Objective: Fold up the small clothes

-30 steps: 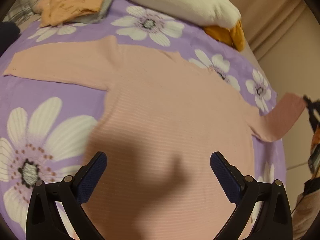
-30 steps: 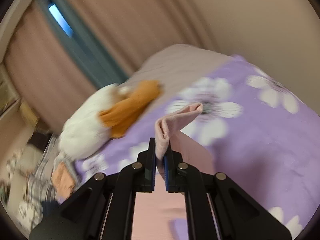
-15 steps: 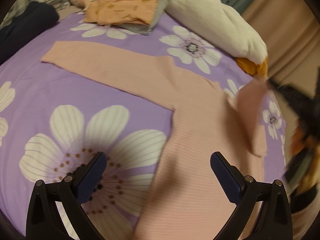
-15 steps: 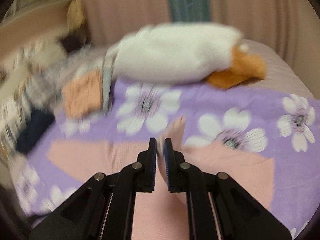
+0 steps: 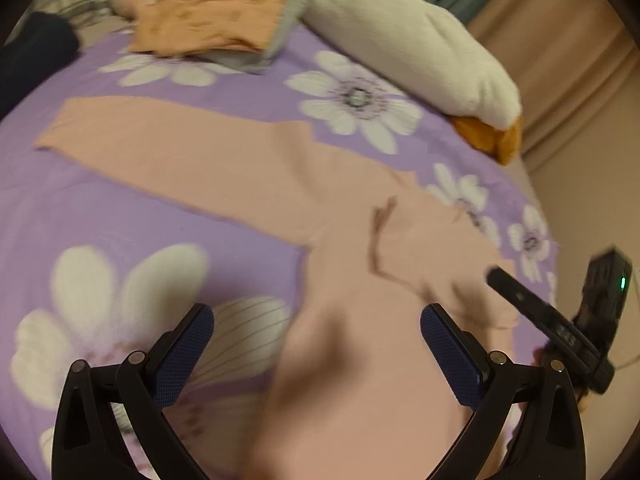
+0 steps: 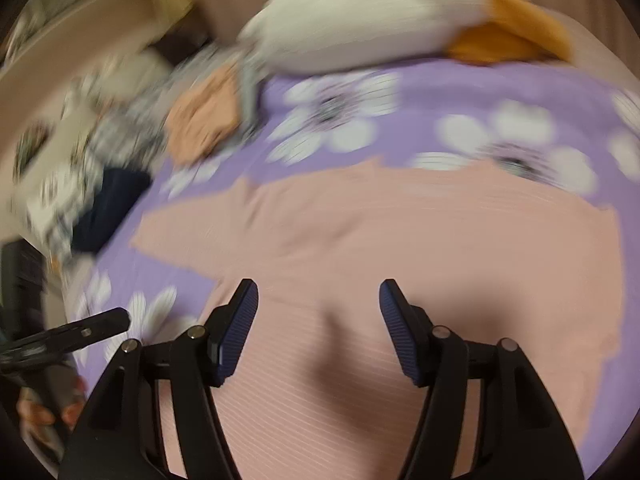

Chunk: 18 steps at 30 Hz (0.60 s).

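A pink ribbed long-sleeved top [image 5: 360, 360] lies flat on the purple flowered bedspread [image 5: 120, 208]. Its left sleeve [image 5: 168, 148] stretches out to the left. Its right sleeve [image 5: 432, 248] lies folded over the body. My left gripper [image 5: 316, 344] is open and empty, just above the top's left edge. My right gripper [image 6: 318, 320] is open and empty over the top's body [image 6: 400, 240]. The right gripper's finger [image 5: 520, 296] shows at the right of the left wrist view. The left gripper's finger [image 6: 100, 320] shows at the left of the right wrist view.
A folded orange garment on a grey one [image 5: 208, 16] lies at the head of the bed. A white pillow [image 5: 408, 48] with an orange item [image 5: 492, 136] under it lies beside them. A dark garment [image 5: 32, 56] sits far left. Curtains hang behind.
My right gripper carried the right sleeve over the body, opened and let it go. My left gripper swung left toward the top's left side and stayed open.
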Available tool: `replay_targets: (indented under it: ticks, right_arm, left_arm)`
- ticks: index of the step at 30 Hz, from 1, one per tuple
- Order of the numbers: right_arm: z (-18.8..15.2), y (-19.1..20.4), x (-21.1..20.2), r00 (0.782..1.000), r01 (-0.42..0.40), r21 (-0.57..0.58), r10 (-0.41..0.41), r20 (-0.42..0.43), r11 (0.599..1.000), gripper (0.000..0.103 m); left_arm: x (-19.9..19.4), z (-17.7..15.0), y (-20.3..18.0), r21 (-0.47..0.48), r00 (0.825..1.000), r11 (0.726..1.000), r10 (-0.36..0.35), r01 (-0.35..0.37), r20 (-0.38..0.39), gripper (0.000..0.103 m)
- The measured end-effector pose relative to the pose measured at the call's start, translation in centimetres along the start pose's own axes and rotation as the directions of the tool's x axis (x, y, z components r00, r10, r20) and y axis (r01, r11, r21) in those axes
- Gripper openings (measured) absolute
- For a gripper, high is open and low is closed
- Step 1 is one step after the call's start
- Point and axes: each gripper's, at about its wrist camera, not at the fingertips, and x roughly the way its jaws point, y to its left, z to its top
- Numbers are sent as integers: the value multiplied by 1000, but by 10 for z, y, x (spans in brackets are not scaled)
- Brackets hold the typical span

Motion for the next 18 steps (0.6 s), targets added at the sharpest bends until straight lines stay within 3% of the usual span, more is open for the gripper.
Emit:
replay_targets:
  ticks: [4, 9, 11, 13, 17, 18]
  right_arm:
    - [-10, -62, -40, 994, 74, 126, -83, 64, 989, 65]
    - [-39, -113, -67, 989, 57, 276, -93, 119, 960, 65]
    - [-48, -127, -76, 985, 56, 309, -103, 139, 949, 62]
    - [-54, -143, -83, 983, 43, 348, -102, 154, 936, 56]
    - [-60, -166, -93, 980, 14, 394, -90, 177, 919, 35]
    - [-59, -169, -93, 980, -4, 401, -75, 182, 916, 34]
  left_arm:
    - [31, 20, -35, 24, 989, 990, -139, 140, -49, 102]
    - [81, 36, -75, 1, 947, 953, -302, 304, -106, 102]
    - [102, 40, -83, -5, 948, 953, -303, 304, -100, 91]
    - [120, 42, -84, -14, 947, 953, -303, 303, -110, 70]
    - [150, 42, -73, -2, 979, 986, -164, 165, -125, 53]
    - [153, 42, -69, 1, 983, 990, -141, 142, -121, 36]
